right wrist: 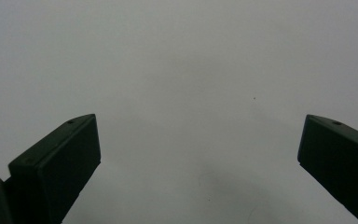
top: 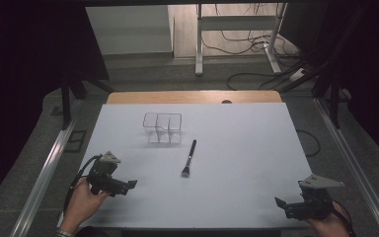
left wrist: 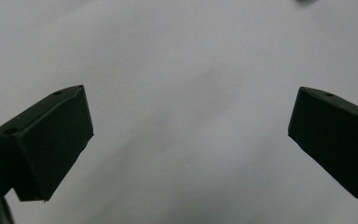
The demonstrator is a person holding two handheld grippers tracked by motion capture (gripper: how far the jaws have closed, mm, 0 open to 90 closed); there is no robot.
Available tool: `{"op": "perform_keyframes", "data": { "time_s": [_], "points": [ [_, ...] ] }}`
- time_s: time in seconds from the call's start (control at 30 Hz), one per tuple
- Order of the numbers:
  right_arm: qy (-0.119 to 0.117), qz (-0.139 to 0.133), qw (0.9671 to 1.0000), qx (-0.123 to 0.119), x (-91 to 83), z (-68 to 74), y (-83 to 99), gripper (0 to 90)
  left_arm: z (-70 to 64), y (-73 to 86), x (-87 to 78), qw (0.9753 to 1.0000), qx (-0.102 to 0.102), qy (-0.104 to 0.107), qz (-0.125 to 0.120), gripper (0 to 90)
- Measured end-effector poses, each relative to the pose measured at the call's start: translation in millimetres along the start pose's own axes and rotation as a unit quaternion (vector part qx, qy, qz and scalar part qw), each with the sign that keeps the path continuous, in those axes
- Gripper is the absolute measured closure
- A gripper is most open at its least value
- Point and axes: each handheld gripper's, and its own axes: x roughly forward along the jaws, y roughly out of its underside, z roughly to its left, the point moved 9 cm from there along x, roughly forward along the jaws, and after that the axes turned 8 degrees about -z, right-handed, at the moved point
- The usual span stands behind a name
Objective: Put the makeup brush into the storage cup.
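I have my left gripper (top: 128,186) low over the near left of the white table sheet (top: 246,168), jaws spread wide with nothing between them; its own view looks past both black pads at bare sheet. I keep it released because nothing is within reach to close on yet. My right gripper (top: 282,205) sits at the near right corner, jaws likewise parted and empty, pointed inward across the sheet, and its view gives the same blank white ground between the pads. Both are parked at the edges, I judge, so the middle stays free for an approach.

Out from there, the makeup brush (top: 189,159) lies flat near the middle of the sheet, bristle end toward me, black handle angled away and slightly right. It is well apart from both grippers, somewhat nearer the left one. Just beyond its handle tip stands a clear divided organizer (top: 163,128), upright, its compartments empty as far as I can tell. The brush lying loose beside an open holder suggests the work is to lift it and stand it in a compartment; the handle looks like the sensible place to pinch
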Motion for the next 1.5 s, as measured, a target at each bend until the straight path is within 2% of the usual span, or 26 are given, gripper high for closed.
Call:
{"op": "perform_keyframes", "data": {
  "time_s": [0.5,0.67,0.83,1.07,1.37,1.5],
  "points": [
    [0.01,-0.004,0.9999,-0.001,-0.2,-2.9,-0.6,0.0,-2.2,-19.9,9.0,0.9995,0.025,0.008,0.018,0.0],
    [0.013,-0.001,0.9999,-0.007,-0.5,-4.4,0.4,0.0,-2.2,-24.7,12.2,0.9994,0.023,0.02,0.014,0.0],
    [0.012,0.001,0.9999,-0.008,-0.3,-4.0,0.8,0.0,-1.6,-29.8,16.6,0.9994,0.026,0.018,0.012,0.0],
    [0.01,0.003,0.9999,-0.008,0.0,-3.4,1.2,0.0,-3.8,-43.8,20.5,0.9991,0.037,0.019,0.003,0.0],
    [0.008,0.004,0.9999,-0.009,0.5,-2.8,1.6,0.0,-8.1,-54.7,28.9,0.9987,0.045,0.023,0.001,0.0],
    [0.007,0.006,0.9999,-0.009,0.9,-2.3,2.1,0.0,-10.7,-59.3,33.8,0.9981,0.056,0.023,0.007,0.0]
  ]
}}
